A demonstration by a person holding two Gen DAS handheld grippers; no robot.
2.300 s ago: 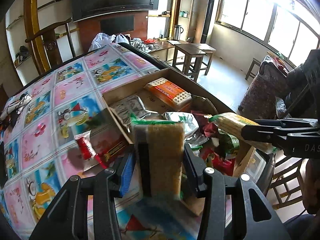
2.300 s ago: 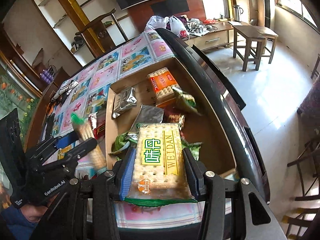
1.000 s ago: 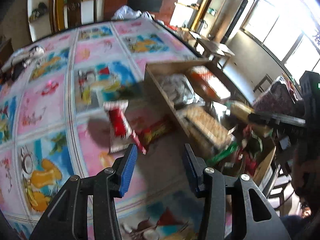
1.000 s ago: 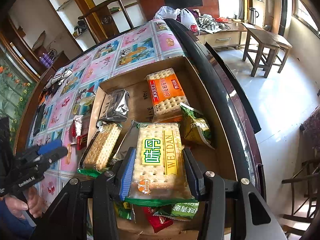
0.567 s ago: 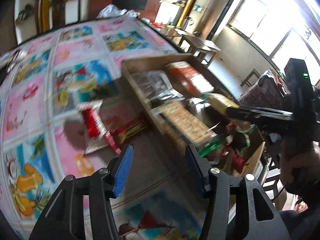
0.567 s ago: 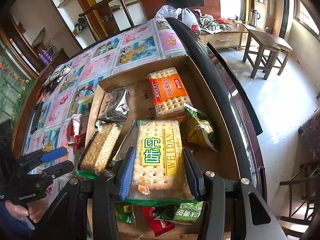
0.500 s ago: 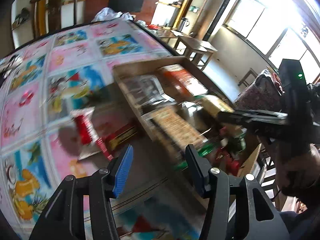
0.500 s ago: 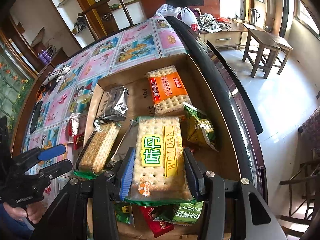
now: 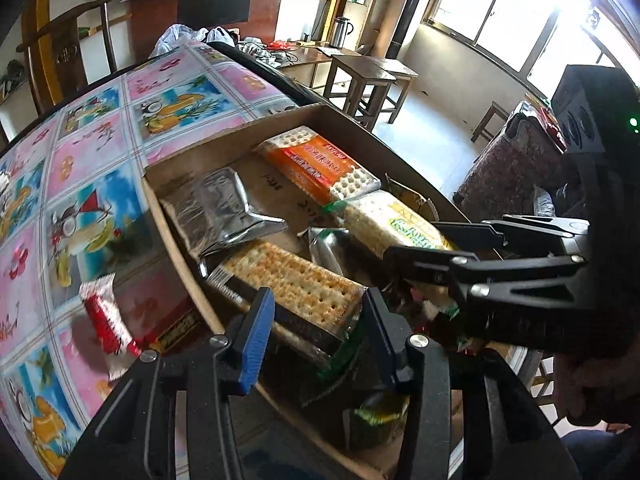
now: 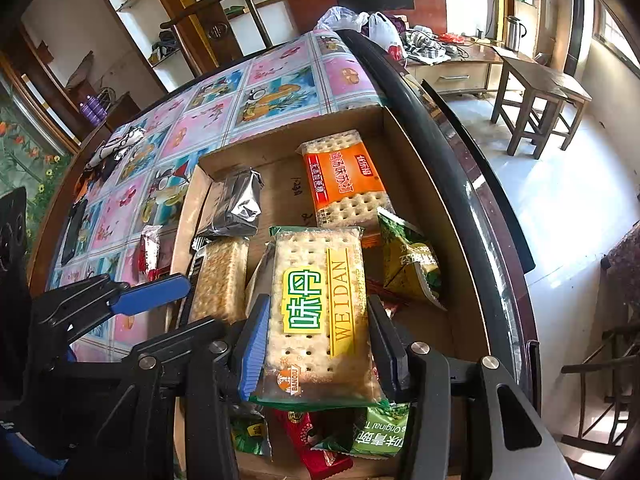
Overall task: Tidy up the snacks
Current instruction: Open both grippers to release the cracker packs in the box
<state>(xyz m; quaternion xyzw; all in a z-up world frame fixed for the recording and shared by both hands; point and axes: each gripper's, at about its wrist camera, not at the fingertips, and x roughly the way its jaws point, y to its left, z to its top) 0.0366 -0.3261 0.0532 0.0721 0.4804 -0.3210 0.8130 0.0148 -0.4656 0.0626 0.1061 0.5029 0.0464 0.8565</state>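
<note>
My left hand-held gripper is black with silver screws and one blue pad; my right hand-held gripper matches, a green light glowing on its body.

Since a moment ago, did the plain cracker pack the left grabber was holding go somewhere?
Yes. The plain cracker pack left the left gripper and now lies in the cardboard box, beside its left wall.

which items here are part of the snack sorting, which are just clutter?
Job:
cardboard box
WEIDAN cracker pack
orange cracker pack
silver pouch
red snack packet

Clutter:
kettle
plastic bags
wooden stool
</note>
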